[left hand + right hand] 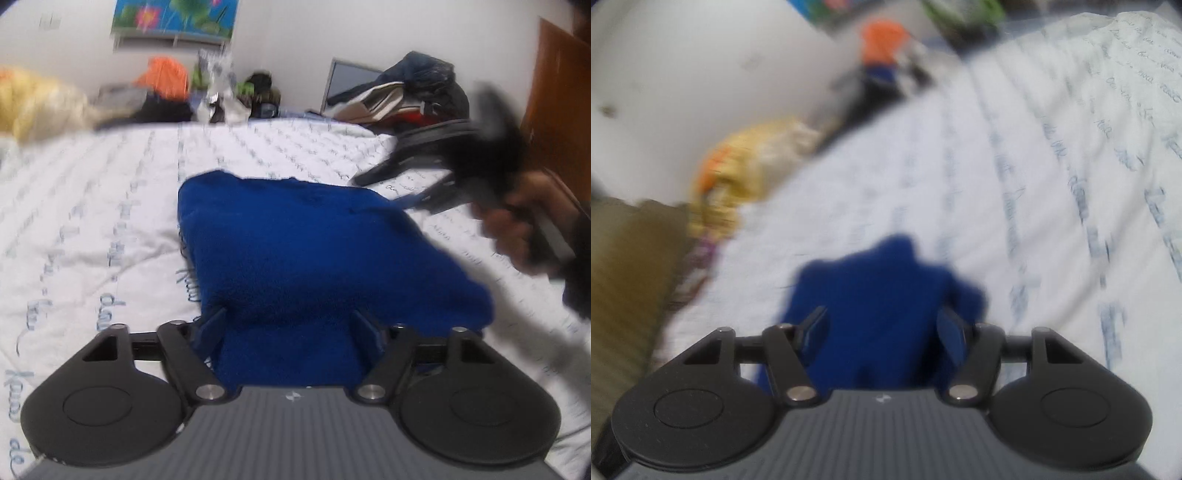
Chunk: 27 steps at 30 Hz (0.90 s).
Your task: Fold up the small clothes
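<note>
Between the jaws of the left gripper (pixel 290 328) lies a blue garment (pixel 314 243) of fuzzy, matt fleece-like cloth. The gripper looks like matt black plastic with shiny metal pivot pins and a ribbed grey body. Under the jaws, the bedsheet (pixel 110 206) is soft white cloth with printed script, faintly wrinkled. Far beyond the jaws, to their right, a door (pixel 554 92) shows smooth brown wood.

White wall (pixel 295 55), cluttered bed (pixel 92 221)
</note>
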Motion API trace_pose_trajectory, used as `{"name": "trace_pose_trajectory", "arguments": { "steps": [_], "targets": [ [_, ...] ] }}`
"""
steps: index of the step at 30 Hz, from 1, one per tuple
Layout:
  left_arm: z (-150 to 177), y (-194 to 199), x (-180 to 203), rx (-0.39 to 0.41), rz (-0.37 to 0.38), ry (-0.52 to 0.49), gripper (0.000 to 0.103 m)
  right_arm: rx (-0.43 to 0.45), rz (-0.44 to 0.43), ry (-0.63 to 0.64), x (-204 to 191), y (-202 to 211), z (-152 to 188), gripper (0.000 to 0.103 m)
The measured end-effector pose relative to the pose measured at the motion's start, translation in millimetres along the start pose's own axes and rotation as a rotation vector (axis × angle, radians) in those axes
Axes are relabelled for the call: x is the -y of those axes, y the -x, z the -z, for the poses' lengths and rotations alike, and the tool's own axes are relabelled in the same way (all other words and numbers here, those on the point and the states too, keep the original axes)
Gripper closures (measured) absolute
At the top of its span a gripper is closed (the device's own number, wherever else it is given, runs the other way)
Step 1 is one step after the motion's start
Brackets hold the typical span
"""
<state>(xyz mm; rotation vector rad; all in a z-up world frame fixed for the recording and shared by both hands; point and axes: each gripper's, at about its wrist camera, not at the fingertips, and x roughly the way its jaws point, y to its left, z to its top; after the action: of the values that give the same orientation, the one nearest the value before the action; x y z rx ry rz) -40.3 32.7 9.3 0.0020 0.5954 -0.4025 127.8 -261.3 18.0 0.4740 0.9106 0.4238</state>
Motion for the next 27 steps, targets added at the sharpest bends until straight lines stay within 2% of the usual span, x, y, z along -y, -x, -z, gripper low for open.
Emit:
{"name": "trace_pose_trajectory", "arguments": {
  "steps": [1, 2, 3, 4, 5, 8, 10, 11, 12, 13, 14, 17, 18, 19, 20, 21, 22, 23, 24, 27],
  "targets": [
    [2, -1, 3, -0.006, -0.009, -0.015, 0.024, -0.02, 0.028, 0.013, 3, -12, -1, 0.063],
    [2, 0, 3, -0.009, -0.012, -0.017, 0.024, 0.001, 0.06, 0.093, -4, -16, 1, 0.078],
    [3, 1, 1, -0.013, -0.009, -0.01, 0.023, 0.004, 0.08, 0.177, -11, -18, 4, 0.086],
    [5, 2, -3, -0.024, -0.004, 0.011, 0.022, 0.012, 0.089, 0.225, -9, -19, 5, 0.088],
    [6, 0, -11, -0.044, 0.002, 0.052, 0.02, 0.045, 0.086, 0.219, 3, -18, 4, 0.092],
    [7, 11, -29, -0.035, 0.004, 0.16, 0.02, 0.07, 0.061, 0.064, 27, -2, 3, 0.092],
    [4, 15, -44, -0.047, 0.042, 0.267, 0.02, 0.051, 0.034, 0.023, 27, 17, 15, 0.087],
    [4, 17, -53, -0.054, 0.074, 0.332, 0.02, 0.049, -0.012, 0.002, 28, 28, 23, 0.083],
    [3, 18, -59, -0.064, 0.105, 0.397, 0.021, 0.04, -0.068, -0.029, 31, 40, 34, 0.066],
    [2, 18, -66, -0.078, 0.141, 0.457, 0.021, 0.007, -0.11, -0.057, 33, 47, 46, 0.034],
    [1, 16, -71, -0.099, 0.184, 0.515, 0.022, -0.035, -0.136, -0.078, 32, 48, 58, 0.023],
    [2, 3, -79, -0.179, 0.346, 0.679, 0.027, -0.099, -0.22, -0.089, 28, 58, 86, 0.021],
    [4, -1, -79, -0.192, 0.373, 0.713, 0.028, -0.122, -0.248, -0.101, 25, 60, 93, 0.021],
    [4, -4, -81, -0.196, 0.372, 0.73, 0.036, -0.143, -0.279, -0.105, 22, 59, 100, 0.021],
    [4, -7, -83, -0.213, 0.36, 0.748, 0.055, -0.152, -0.302, -0.095, 19, 58, 106, 0.021],
    [4, -11, -86, -0.246, 0.337, 0.769, 0.069, -0.14, -0.306, -0.075, 15, 58, 109, 0.021],
    [6, -14, -88, -0.284, 0.316, 0.787, 0.087, -0.135, -0.294, -0.052, 11, 58, 110, 0.027],
    [6, -13, -90, -0.287, 0.319, 0.799, 0.088, -0.16, -0.263, -0.033, 7, 56, 109, 0.046],
    [2, -7, -89, -0.283, 0.31, 0.783, 0.089, -0.196, -0.233, -0.013, 6, 51, 107, 0.094],
    [-11, 21, -80, -0.232, 0.315, 0.687, 0.092, -0.177, -0.264, 0.055, 0, 70, 106, 0.093]
  ]
}}
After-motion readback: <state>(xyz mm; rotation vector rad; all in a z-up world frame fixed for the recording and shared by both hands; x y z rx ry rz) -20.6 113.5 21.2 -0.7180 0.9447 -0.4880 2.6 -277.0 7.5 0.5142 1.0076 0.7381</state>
